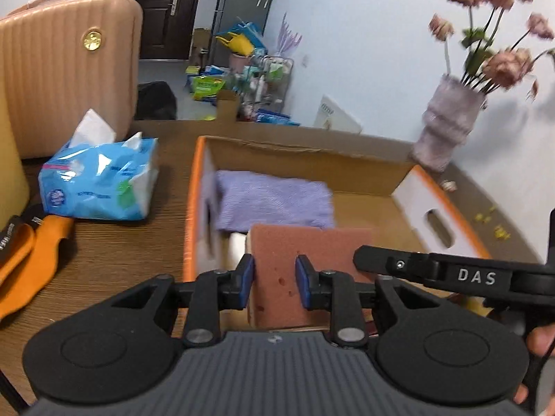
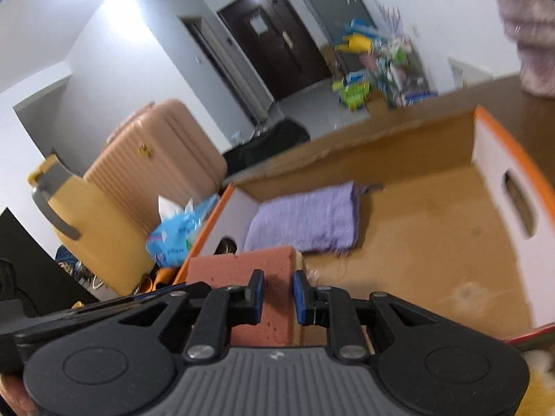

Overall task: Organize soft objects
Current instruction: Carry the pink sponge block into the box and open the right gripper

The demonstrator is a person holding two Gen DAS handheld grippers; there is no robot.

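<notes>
A pink sponge (image 1: 301,263) is held over the near left of an open cardboard box (image 1: 312,159) with orange rims. My left gripper (image 1: 274,282) is shut on the sponge. My right gripper (image 2: 278,296) is shut on the same sponge (image 2: 242,270) from the right side; its arm shows in the left wrist view (image 1: 451,274). A folded purple towel (image 1: 274,201) lies inside the box at its far left, also in the right wrist view (image 2: 305,222).
A blue tissue pack (image 1: 100,176) lies on the wooden table left of the box. An orange strap (image 1: 31,253) lies near it. A pink suitcase (image 1: 62,59) stands behind. A vase of dried flowers (image 1: 447,121) stands at the far right. A yellow jug (image 2: 86,228) stands left.
</notes>
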